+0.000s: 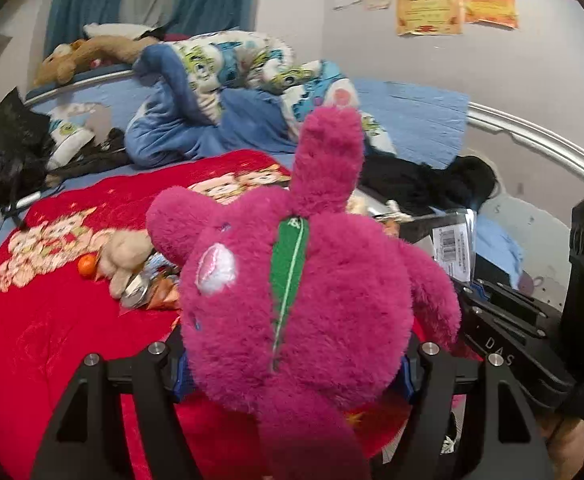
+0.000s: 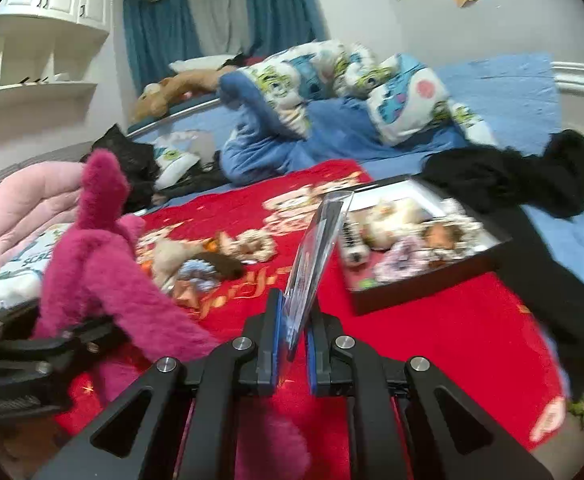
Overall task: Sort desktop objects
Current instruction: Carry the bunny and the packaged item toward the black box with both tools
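a bed [image 2: 504, 92] with a blue sheet fills the scene, a crumpled cartoon-print duvet [image 2: 332, 76] heaped toward its far edge and a red blanket [image 2: 444, 332] printed with cartoon figures spread over its near half. a black garment [image 2: 504, 180] lies by the far right edge of the red blanket, and just in front of it, on the blanket's right part, sits a shallow black tray [image 2: 424, 284] with a white floor that holds small plush pieces and scrunchies. the magenta plush toy [image 1: 292, 292], with a green stitched strip down its middle, is lifted clear of the blanket and pinched at its lower body by the left gripper [image 1: 292, 372], whose jaws stand wide around the stuffing. in the right wrist view the same toy shows at the left edge, one limb pointing up. the right gripper [image 2: 292, 344] has its blue pads nearly pressed together on a thin clear plastic packet [image 2: 316, 264] that stands upright on edge above the blanket. near the blanket's middle lies a loose pile of small items: a beige plush [image 1: 125, 256], what looks like a foil wrapper, blurred, and a small orange fruit [image 1: 87, 266] just beside the beige plush
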Tool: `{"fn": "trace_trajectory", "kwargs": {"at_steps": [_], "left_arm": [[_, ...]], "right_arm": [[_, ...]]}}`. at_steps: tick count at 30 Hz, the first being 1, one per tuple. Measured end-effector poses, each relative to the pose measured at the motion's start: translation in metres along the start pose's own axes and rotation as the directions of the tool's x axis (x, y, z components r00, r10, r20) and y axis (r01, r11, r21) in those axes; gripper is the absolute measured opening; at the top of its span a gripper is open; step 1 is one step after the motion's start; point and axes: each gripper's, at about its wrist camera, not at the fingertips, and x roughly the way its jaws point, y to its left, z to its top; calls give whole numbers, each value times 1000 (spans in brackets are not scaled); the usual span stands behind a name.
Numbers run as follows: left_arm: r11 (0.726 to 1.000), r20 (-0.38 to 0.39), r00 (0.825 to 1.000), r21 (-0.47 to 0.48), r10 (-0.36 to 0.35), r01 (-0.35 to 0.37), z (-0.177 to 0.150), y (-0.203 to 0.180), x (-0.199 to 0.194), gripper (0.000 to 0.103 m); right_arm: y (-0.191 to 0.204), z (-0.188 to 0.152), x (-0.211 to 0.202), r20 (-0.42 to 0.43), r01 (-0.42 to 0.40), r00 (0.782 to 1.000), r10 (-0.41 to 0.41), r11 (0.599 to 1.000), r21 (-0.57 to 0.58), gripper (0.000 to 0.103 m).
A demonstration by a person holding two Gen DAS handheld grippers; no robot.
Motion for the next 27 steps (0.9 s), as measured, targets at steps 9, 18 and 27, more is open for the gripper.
{"fn": "trace_trajectory", "kwargs": {"at_steps": [9, 18, 27], "left_arm": [[993, 83, 995, 107, -62, 53, 27, -45, -44, 76], [993, 78, 993, 81, -87, 81, 27, -39, -42, 76], [994, 113, 992, 103, -50, 38, 54, -53, -28, 76]], "right_arm": [[-43, 1, -55, 62, 116, 991, -120, 992, 52, 11], [-57, -18, -71, 65, 112, 991, -116, 992, 64, 11], [-61, -30, -76, 41, 73, 996, -75, 996, 60, 11]]}}
